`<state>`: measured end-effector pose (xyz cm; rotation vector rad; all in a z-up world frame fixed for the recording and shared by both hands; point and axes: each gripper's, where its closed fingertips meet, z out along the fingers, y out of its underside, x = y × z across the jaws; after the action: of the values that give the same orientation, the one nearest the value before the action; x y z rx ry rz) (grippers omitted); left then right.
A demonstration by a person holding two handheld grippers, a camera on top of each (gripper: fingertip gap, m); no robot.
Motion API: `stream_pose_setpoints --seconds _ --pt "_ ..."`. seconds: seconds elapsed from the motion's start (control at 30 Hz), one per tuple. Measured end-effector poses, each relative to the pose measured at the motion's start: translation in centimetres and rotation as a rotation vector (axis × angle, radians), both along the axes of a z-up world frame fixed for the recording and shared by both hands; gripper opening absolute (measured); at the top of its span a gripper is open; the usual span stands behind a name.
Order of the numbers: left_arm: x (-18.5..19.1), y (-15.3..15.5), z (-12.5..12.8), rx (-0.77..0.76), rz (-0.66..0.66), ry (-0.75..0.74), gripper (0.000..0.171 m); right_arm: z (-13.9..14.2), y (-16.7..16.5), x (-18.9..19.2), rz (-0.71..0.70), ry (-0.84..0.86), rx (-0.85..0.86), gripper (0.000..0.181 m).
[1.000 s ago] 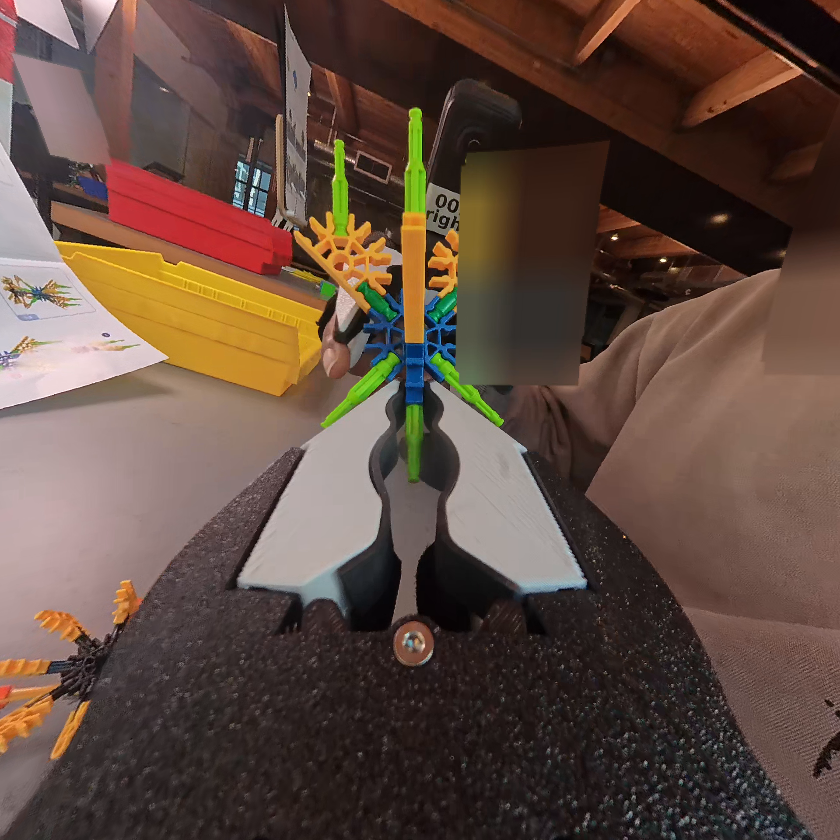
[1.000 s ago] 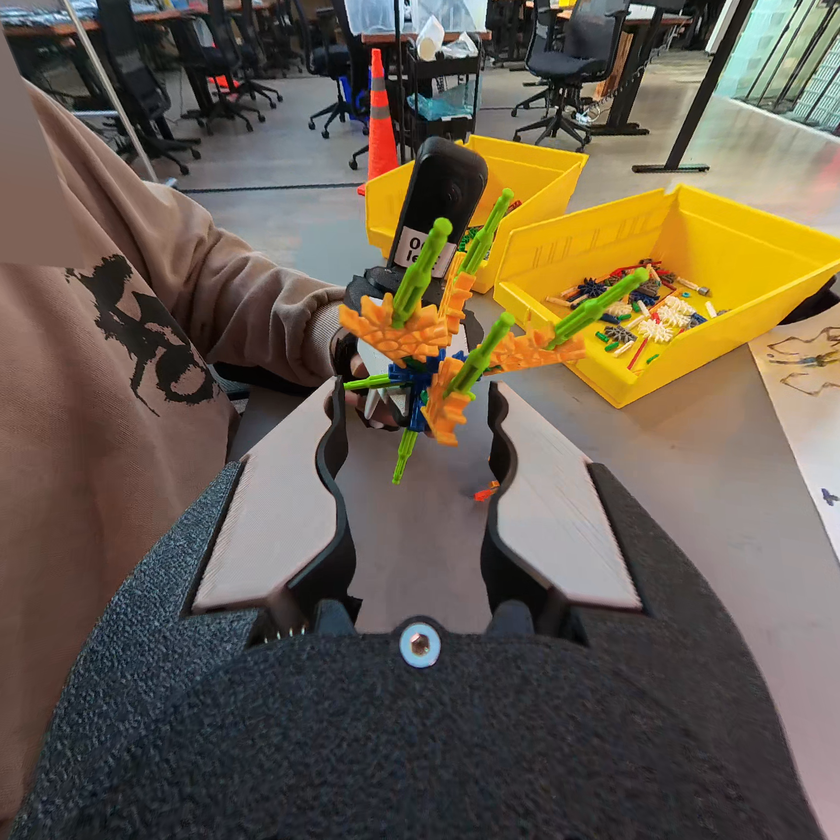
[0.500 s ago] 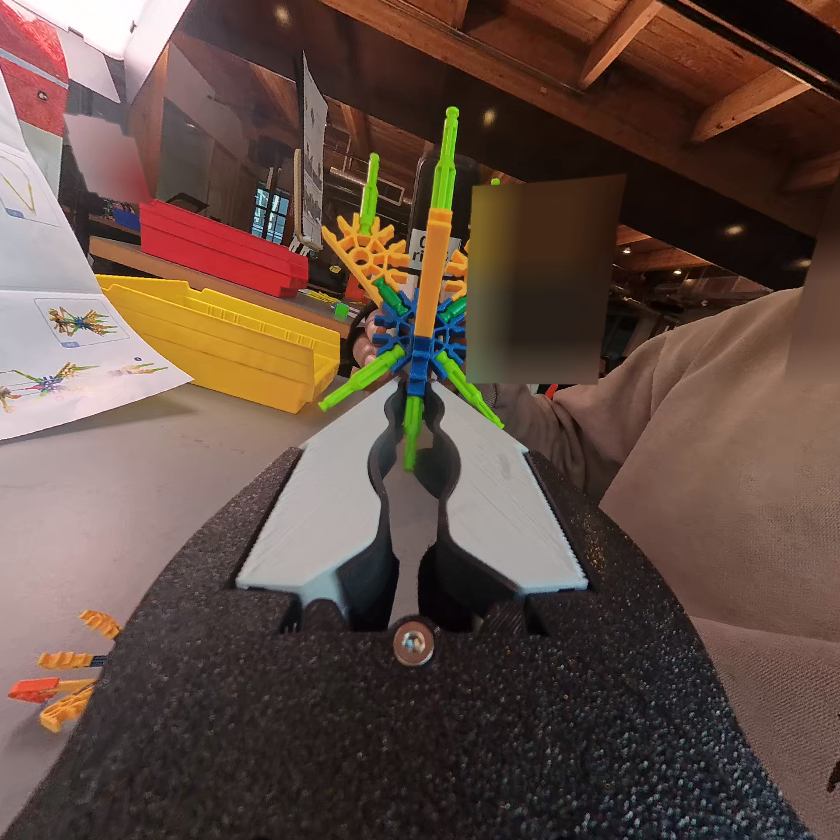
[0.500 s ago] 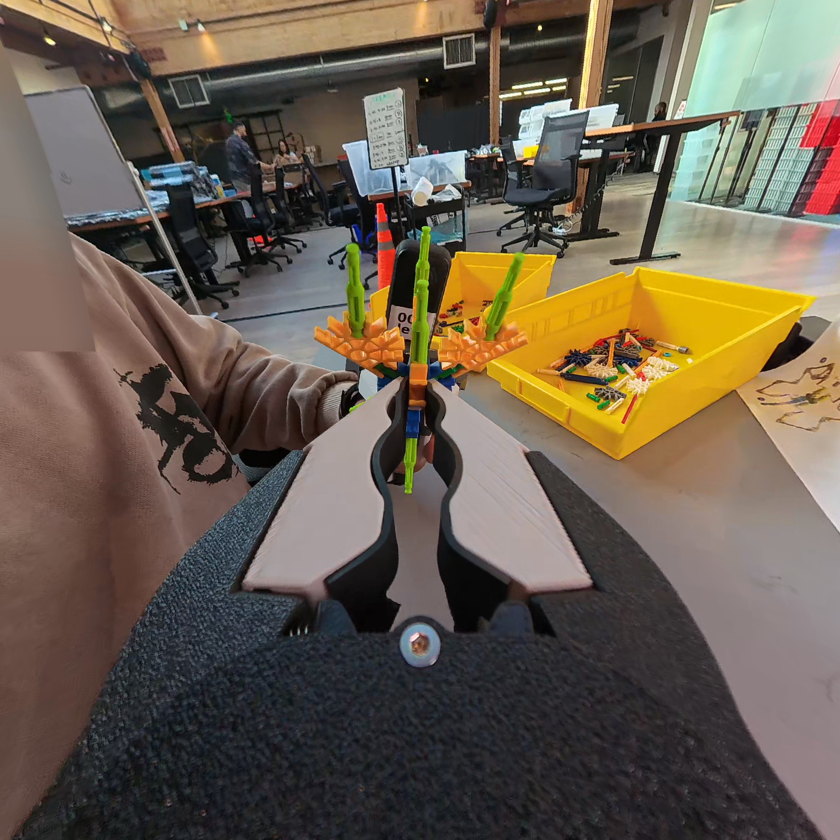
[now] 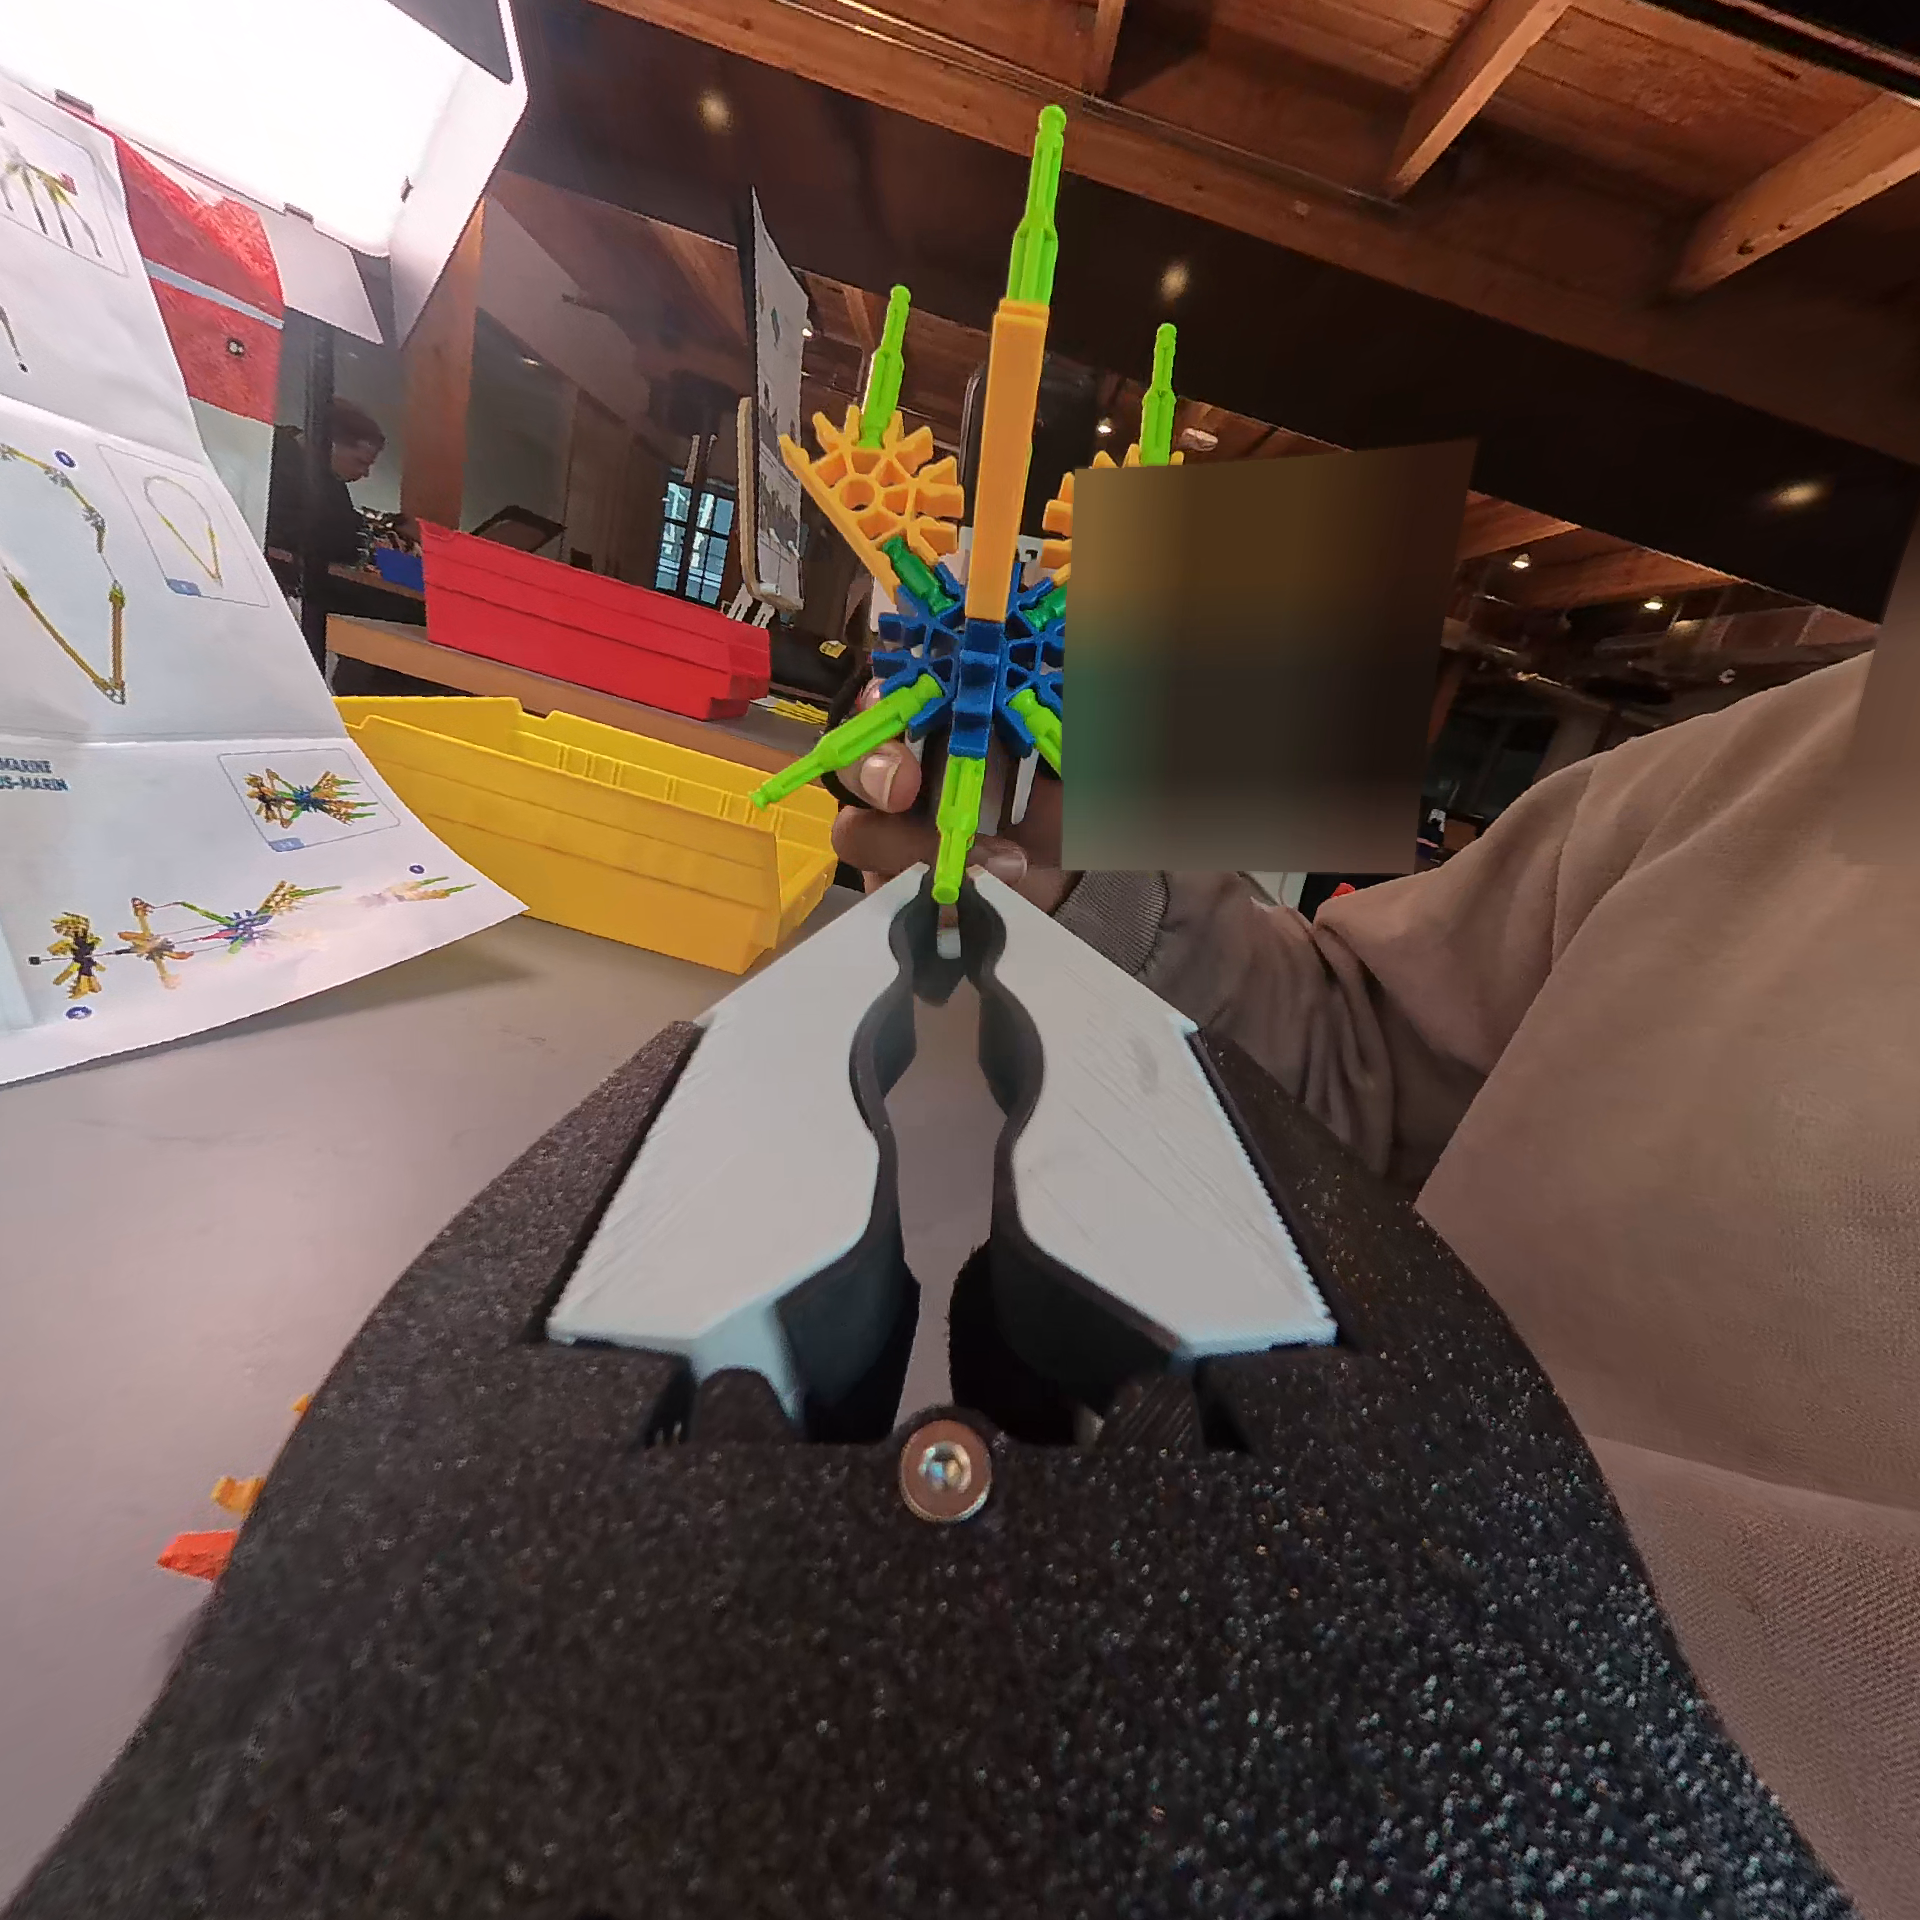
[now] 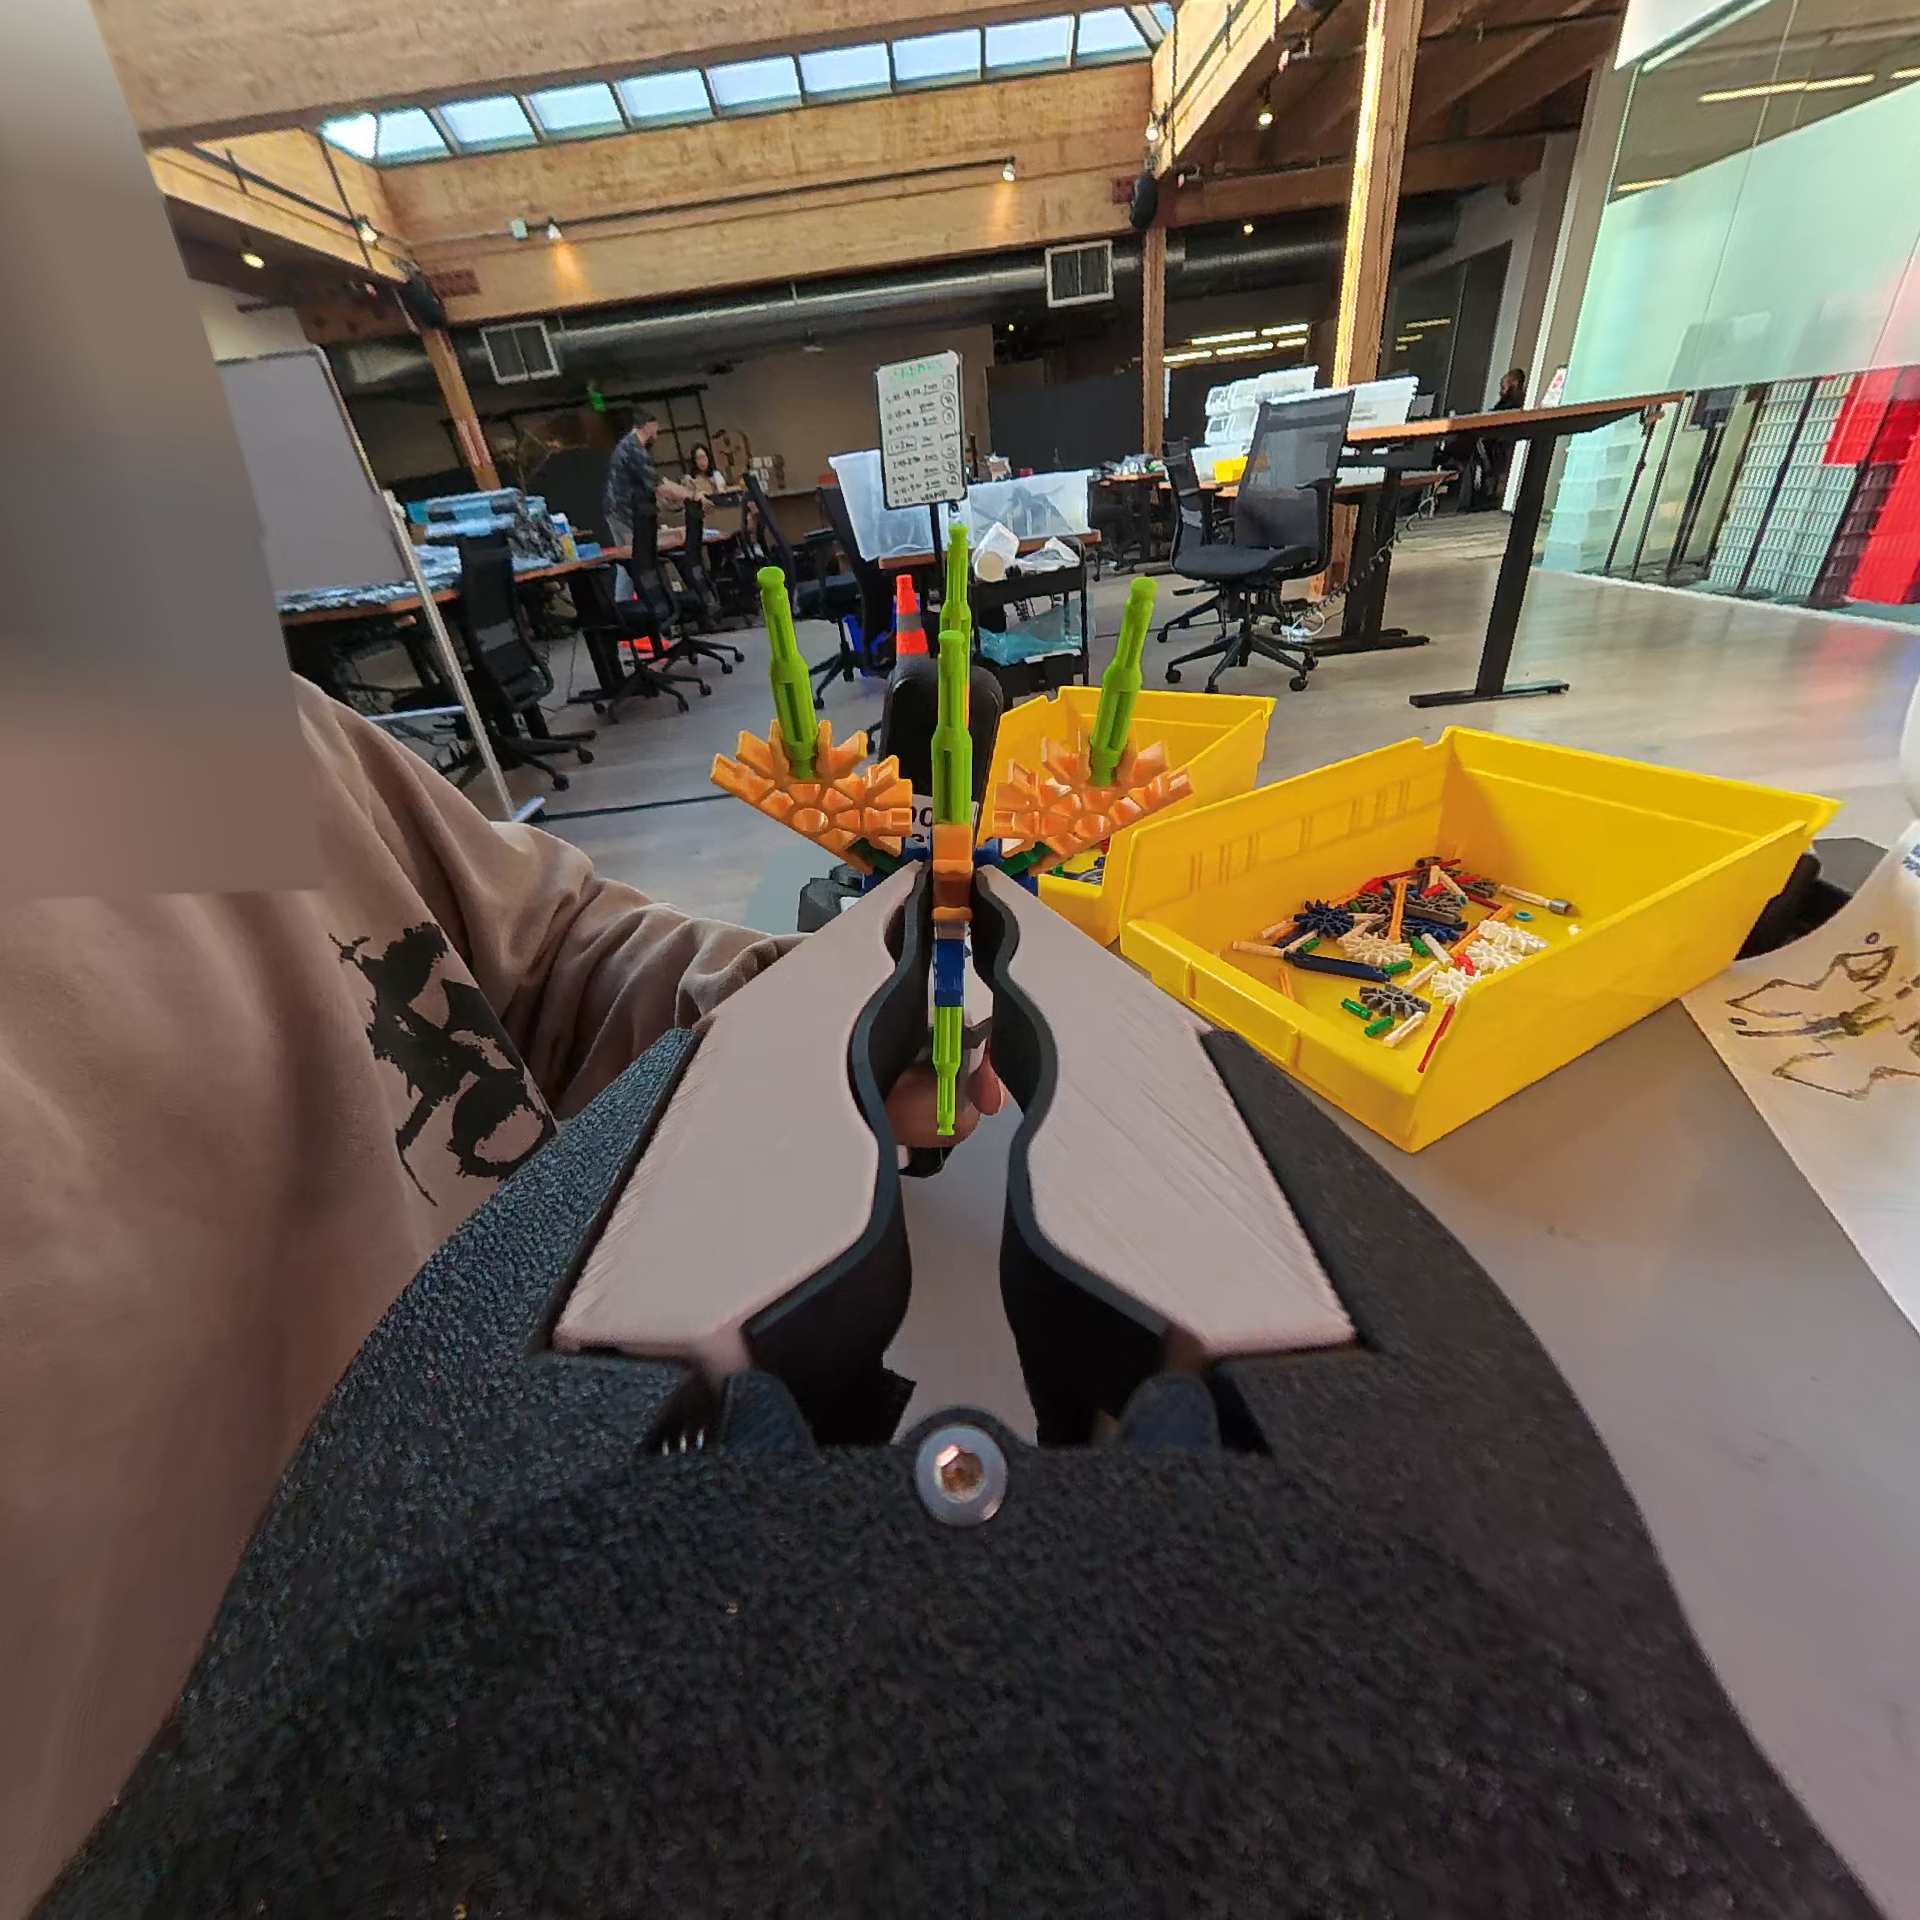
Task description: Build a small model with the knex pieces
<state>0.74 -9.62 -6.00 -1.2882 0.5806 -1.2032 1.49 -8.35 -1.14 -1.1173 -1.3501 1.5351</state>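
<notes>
Here both grippers pinch one toy (image 6: 951, 831) above the counter (image 5: 312, 1122): right gripper (image 6: 951, 914) jaws clench its hub, left gripper (image 5: 948, 902) jaws grip its lowest green rod. Yellow bin (image 6: 1621, 873) nearby.

- The toy model (image 5: 977, 644) looks like hard plastic, smooth with a slight sheen, in green, orange and blue.
- The left gripper (image 5: 948, 914) has pale plastic fingers (image 5: 769, 1122) with fine ridged layer lines, matt; their inner lining is black and smooth.
- The body (image 5: 935, 1662) behind them is black, rough and grainy, with a shiny metal screw (image 5: 943, 1473).
- The right gripper (image 6: 951, 904) shows the same matt ridged plastic and pebbled black shell.
- The yellow bin (image 6: 1621, 904) is glossy moulded plastic.
- The table (image 5: 260, 1164) is grey, smooth and matt.
- The instruction sheet (image 5: 156, 644) is slightly glossy printed paper.
- The sleeve (image 5: 1662, 987) is soft beige woven cloth.
- The ceiling beams (image 5: 1455, 94) are bare brown wood.
</notes>
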Motion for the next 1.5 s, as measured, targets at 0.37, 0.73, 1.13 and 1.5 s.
stream_pose_setpoints --seconds 0.37,0.73,1.13,1.5 --pt "-1.0 0.4 0.9 -0.026 0.011 -0.105 0.005 0.2 0.2 -0.8 -0.028 0.064 -0.013 0.002" --pt "-1.6 0.2 1.4 0.009 0.03 -0.093 0.002 -0.3 0.3 -1.0 0.001 0.035 -0.095 0.04" --pt "-0.2 0.4 -0.3 -0.011 0.041 0.052 0.002 -1.3 0.4 -2.8 -0.063 -0.035 0.029 0.052" --pt "-0.6 0.6 -0.2 -0.006 0.07 0.074 0.002 -2.3 0.3 -2.3 -0.032 -0.171 0.124 0.038"
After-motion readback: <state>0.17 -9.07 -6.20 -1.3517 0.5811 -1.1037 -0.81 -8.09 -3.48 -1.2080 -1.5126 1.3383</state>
